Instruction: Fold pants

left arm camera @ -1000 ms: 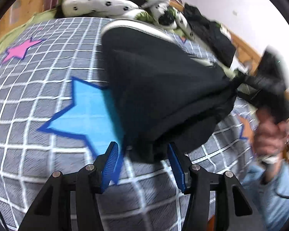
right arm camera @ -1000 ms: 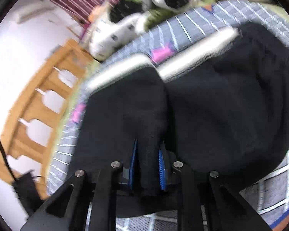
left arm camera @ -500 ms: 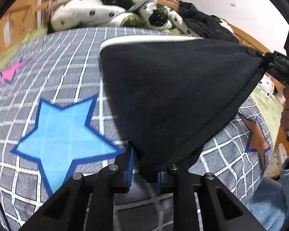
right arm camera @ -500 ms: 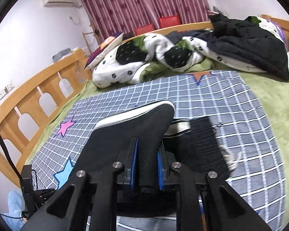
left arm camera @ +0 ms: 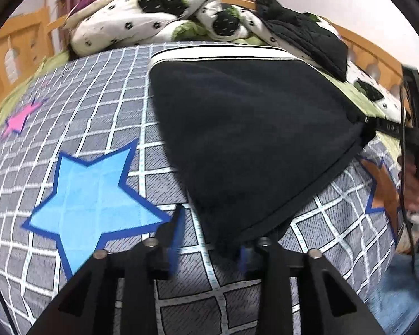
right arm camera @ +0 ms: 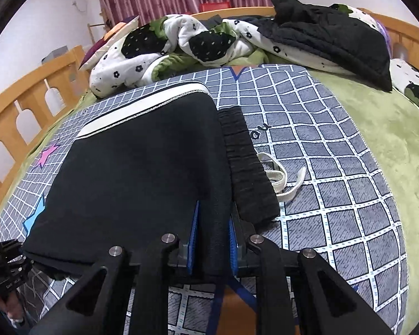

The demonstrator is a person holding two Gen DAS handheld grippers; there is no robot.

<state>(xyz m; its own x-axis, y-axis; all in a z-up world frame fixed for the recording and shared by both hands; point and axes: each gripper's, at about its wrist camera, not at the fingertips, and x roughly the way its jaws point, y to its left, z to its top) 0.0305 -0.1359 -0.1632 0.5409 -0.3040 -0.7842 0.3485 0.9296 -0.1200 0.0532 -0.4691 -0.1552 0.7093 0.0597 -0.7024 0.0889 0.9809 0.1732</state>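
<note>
Right wrist view: right tongs clamp the black pants; left tongs, just reopening, stand parted around a corner.

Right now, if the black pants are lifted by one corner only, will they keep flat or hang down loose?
Probably they hang loose. The black pants are soft cloth, bent over along the striped fold, so likely floppy. The corner in the right hand-held gripper is pinched thin, which suggests little stiffness. The drawstring lies free and would likely dangle.
</note>
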